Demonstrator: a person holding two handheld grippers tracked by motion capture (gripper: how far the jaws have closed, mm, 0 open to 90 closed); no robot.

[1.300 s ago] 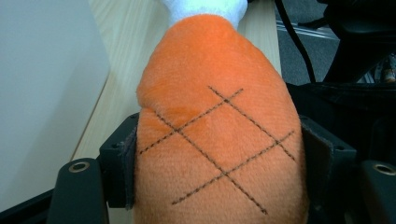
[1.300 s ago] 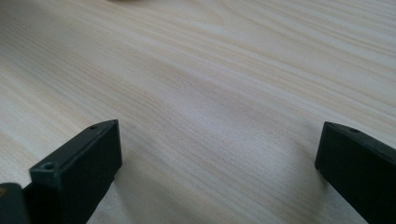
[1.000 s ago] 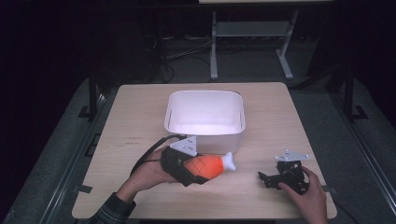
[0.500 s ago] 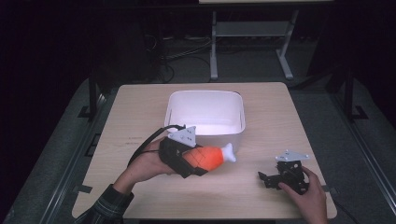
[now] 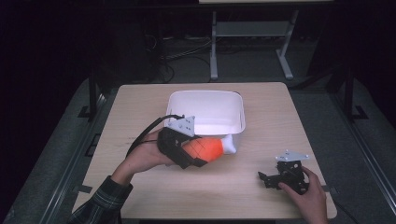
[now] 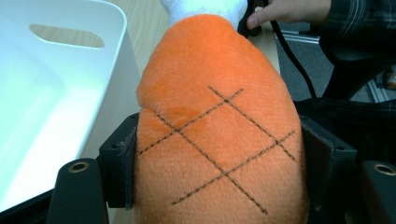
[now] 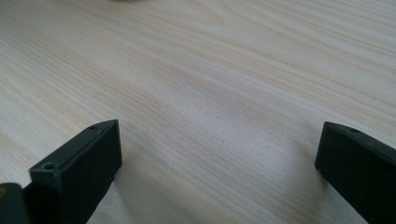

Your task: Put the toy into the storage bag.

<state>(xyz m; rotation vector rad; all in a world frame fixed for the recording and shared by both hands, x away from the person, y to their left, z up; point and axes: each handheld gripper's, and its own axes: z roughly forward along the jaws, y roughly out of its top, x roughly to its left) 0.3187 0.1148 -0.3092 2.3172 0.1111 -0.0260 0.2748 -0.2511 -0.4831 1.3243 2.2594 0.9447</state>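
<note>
Left gripper point(image 5: 198, 151) fingers pinch orange plush toy point(image 5: 205, 148) beside white bin point(image 5: 205, 112); carry step. Next: clear rim, release inside. Right gripper point(image 5: 271, 178) fingers spread, resting on table point(image 5: 261, 116).

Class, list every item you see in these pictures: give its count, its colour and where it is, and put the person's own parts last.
Plush toy: one, orange with a white end, held above the table beside the bin's near wall.
Bin: one, white, on the table's middle.
Table: one, light wood.
Metal stand: one, grey, on the floor beyond the table.
Left gripper: one, black, shut on the plush toy.
Right gripper: one, black, fingers open, resting on the table's near right.
Sleeve: one, plaid, bottom left.
</note>
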